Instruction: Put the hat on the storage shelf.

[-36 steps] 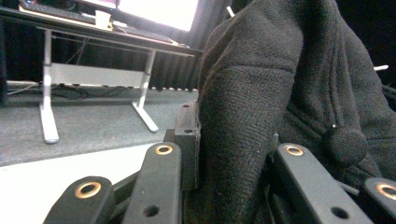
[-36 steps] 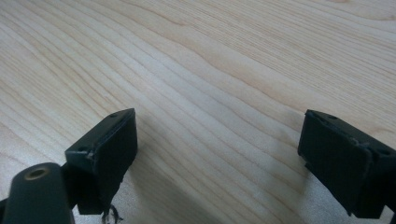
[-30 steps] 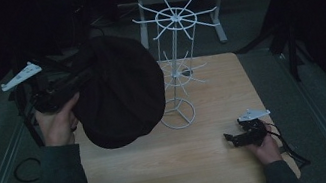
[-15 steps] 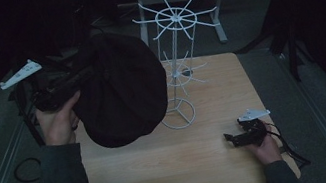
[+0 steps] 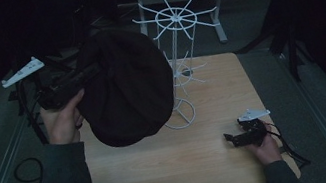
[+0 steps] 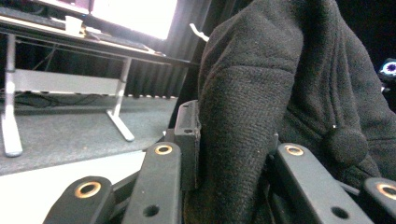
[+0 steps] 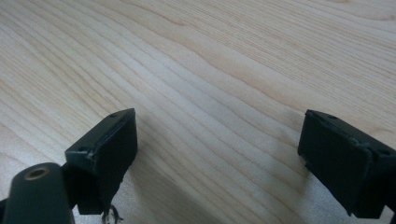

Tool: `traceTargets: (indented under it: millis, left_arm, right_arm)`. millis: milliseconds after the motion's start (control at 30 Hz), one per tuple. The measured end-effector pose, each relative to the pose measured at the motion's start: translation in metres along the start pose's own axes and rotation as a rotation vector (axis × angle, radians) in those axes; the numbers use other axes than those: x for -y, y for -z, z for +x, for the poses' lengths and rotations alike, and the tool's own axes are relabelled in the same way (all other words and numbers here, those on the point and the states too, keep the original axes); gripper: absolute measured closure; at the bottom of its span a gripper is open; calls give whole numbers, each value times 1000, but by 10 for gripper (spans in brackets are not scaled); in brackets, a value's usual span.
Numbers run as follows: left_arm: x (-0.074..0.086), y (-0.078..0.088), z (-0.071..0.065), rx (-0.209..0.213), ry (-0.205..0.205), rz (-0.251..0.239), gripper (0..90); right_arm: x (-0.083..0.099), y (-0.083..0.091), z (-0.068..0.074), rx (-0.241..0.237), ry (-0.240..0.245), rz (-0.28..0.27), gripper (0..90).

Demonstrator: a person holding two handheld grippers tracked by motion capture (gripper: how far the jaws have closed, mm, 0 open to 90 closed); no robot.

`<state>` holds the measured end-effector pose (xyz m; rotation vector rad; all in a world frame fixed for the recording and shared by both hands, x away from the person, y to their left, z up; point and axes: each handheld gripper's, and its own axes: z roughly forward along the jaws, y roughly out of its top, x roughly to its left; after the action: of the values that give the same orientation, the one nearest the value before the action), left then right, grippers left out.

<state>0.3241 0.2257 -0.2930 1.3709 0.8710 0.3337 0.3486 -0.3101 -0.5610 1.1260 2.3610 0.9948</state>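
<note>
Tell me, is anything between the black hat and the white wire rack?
Nothing visible stands between them. The left gripper is clamped on the black hat, holding it up right beside the white wire rack. The right gripper rests open on the table, well off to the side.

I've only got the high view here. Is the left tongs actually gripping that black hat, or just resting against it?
Observer: Gripping. In the left gripper view the left tongs pinch a thick fold of the black hat between both pads.
Operator: And the right tongs, open or closed?
Observer: Open. In the right gripper view the right tongs stand wide apart with nothing between them.
Operator: What's under them?
Observer: Bare wood of the table; its grain runs right beneath the pads.
</note>
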Motion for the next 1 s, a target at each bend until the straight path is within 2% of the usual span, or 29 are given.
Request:
traceTargets:
  millis: [400, 767, 1000]
  left_arm:
    - [-4, -9, -2, 31, 36, -26, 727]
    - [-9, -21, -5, 42, 44, -37, 725]
    - [-9, -34, -6, 39, 62, -50, 726]
  right_arm:
    - [0, 0, 0, 1, -3, 1, 117]
    - [0, 0, 0, 1, -5, 1, 118]
    - [0, 0, 0, 1, -4, 1, 118]
